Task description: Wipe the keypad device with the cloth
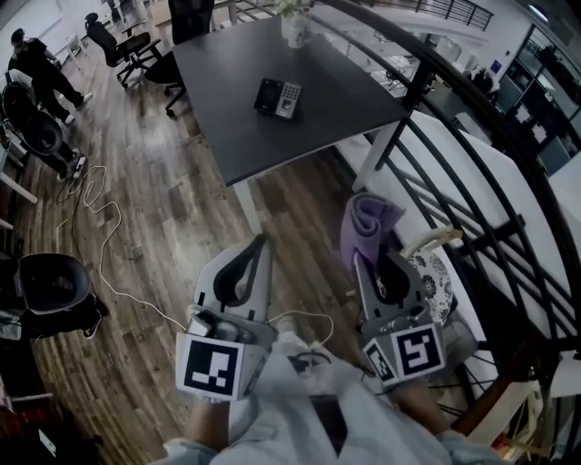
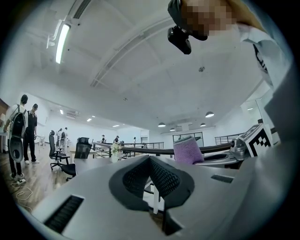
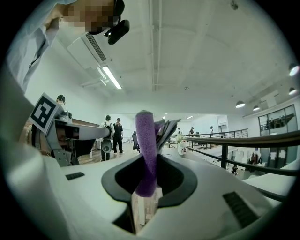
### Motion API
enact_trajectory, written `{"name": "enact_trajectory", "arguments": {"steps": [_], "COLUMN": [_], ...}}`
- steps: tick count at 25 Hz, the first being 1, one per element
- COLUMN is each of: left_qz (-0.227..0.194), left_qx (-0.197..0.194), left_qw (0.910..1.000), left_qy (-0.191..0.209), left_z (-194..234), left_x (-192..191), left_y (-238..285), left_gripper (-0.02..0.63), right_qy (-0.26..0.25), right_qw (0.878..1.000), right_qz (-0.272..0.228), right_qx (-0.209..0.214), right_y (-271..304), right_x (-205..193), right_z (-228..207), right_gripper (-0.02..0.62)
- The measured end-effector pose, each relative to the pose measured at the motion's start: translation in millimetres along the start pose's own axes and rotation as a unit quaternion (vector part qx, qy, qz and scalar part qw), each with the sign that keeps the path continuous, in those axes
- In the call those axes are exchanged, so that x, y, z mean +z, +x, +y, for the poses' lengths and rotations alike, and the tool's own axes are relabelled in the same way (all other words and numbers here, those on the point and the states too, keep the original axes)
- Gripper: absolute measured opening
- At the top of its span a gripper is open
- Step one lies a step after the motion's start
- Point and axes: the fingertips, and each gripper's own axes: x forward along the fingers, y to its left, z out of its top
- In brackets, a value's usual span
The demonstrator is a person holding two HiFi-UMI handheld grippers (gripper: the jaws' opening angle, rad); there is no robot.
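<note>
Right tool (image 1: 374,259) clamped on purple cloth (image 1: 368,222), left tool (image 1: 260,242) closed and empty, keypad device (image 1: 278,97) well ahead on dark tabletop (image 1: 227,118)

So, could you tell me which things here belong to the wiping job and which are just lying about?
Job: keypad device, on the table; purple cloth, clamped in the right gripper jaws.
Lying about: vase, office chair, floor cable, railing; left gripper, jaws together, empty.
</note>
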Motion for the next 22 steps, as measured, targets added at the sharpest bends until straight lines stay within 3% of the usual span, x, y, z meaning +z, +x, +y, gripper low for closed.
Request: {"name": "enact_trajectory", "arguments": {"steps": [12, 22], "left_qz": [-0.006, 0.001], "left_qx": [-0.014, -0.006], "left_qw": [0.9999, 1.0000], "left_qy": [-0.002, -0.005], "left_z": [50, 80], "left_x": [-7, -13], "left_y": [58, 65], "left_gripper": [0.011, 0.011], "right_qy": [0.006, 0.012], "right_qw": [1.000, 1.000], "right_qz": [-0.012, -0.002], "right_qx": [-0.009, -0.013], "right_y": [79, 116], "right_x": [10, 2], "right_z": [-11, -14], "right_gripper": [0.083, 0.083]}}
